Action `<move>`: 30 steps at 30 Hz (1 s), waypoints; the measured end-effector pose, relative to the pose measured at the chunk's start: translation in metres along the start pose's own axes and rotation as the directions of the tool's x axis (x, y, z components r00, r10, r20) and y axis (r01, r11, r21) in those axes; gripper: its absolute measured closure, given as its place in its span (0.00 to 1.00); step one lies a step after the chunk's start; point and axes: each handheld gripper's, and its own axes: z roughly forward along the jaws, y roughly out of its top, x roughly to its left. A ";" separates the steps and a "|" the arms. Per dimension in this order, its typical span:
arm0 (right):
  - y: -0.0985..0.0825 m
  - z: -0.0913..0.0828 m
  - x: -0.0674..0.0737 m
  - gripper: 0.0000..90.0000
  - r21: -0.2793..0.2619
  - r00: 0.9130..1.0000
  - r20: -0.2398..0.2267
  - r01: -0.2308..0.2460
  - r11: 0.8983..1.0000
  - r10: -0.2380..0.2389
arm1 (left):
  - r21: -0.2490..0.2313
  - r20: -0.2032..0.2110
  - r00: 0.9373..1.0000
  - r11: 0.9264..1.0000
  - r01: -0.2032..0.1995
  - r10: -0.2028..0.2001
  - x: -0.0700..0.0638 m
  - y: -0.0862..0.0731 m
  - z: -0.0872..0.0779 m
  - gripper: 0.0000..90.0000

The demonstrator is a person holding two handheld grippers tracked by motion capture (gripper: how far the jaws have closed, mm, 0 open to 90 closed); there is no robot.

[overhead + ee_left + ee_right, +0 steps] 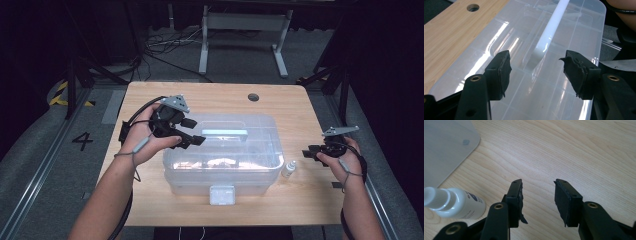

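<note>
Nearby, a small white bottle [289,169] stands upright beside the clear lidded box [260,150], whose long axis and white handle [224,133] run across the tabletop [150,195]; left hand-held gripper [536,68] and right hand-held gripper [537,195] gape, empty.

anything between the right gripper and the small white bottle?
Nothing: bare wooden tabletop separates the right gripper, jaws open and empty, from the small white bottle, as the right gripper view shows.

The table [165,97] at centre frame is pale wood with a fine streaked grain. On it sits a clear, colourless storage box [260,165] with a white handle [224,133] and a white front latch [222,195]. The little bottle [288,169] right of centre is white with a dark label mark. Both grippers, left [199,141] and right [306,153], are black with grey top plates. The floor at far left shows yellow-and-black hazard stripes [60,93].
</note>
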 end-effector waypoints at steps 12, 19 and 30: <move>-0.001 0.004 0.000 0.65 0.009 1.000 -0.010 -0.006 1.000 0.006 | 0.012 0.031 1.000 1.000 -0.004 0.004 0.007 0.003 0.028 0.46; -0.001 0.005 0.001 0.64 0.005 1.000 -0.007 0.004 1.000 -0.004 | 0.050 0.035 0.999 0.998 -0.033 0.032 0.004 0.004 0.043 0.57; 0.000 0.004 0.001 0.64 0.006 1.000 -0.010 0.008 1.000 -0.008 | 0.072 -0.047 0.992 0.991 -0.113 0.117 -0.001 0.008 0.042 0.83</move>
